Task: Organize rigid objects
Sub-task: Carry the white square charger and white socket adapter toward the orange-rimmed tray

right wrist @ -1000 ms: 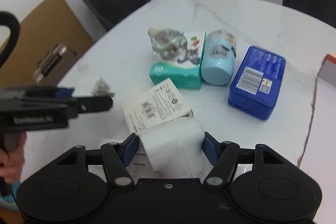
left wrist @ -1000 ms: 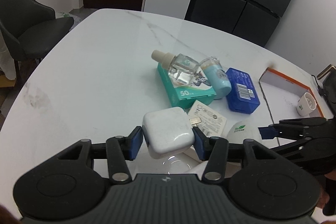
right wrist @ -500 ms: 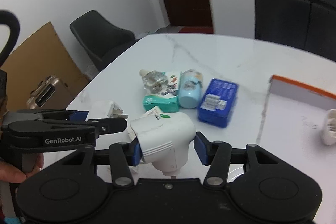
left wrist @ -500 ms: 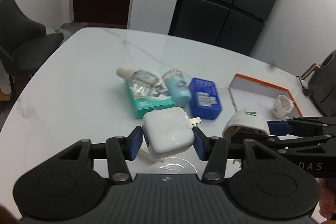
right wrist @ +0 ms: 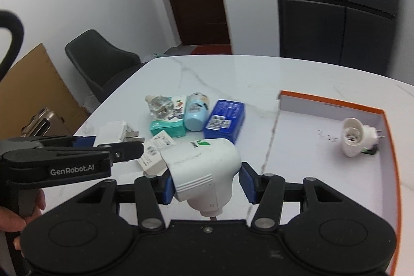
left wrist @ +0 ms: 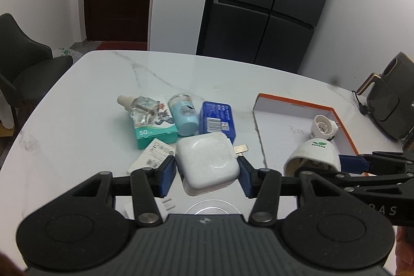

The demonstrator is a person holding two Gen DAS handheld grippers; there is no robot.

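My left gripper [left wrist: 205, 173] is shut on a white square charger [left wrist: 207, 162] with metal prongs, held above the white marble table [left wrist: 90, 100]. My right gripper [right wrist: 205, 185] is shut on a white plug-in diffuser [right wrist: 204, 164] with a green leaf logo, also lifted. Each gripper shows in the other view: the right gripper [left wrist: 362, 162] with the diffuser [left wrist: 313, 154], the left gripper [right wrist: 111, 149] with the charger [right wrist: 113, 132]. An orange-rimmed white box lid [right wrist: 336, 102] lies right of the pile and holds another white plug-in diffuser [right wrist: 354, 137].
On the table lie a teal box [left wrist: 152, 126] with a clear refill bottle [left wrist: 139, 109] on it, a light blue bottle [left wrist: 183, 115], a blue tin [left wrist: 217, 119] and a small white box [left wrist: 152, 155]. A dark chair [left wrist: 23, 66] stands at left.
Both grippers have risen and drawn back from the pile with their objects held. The box lid has come fully into both views.
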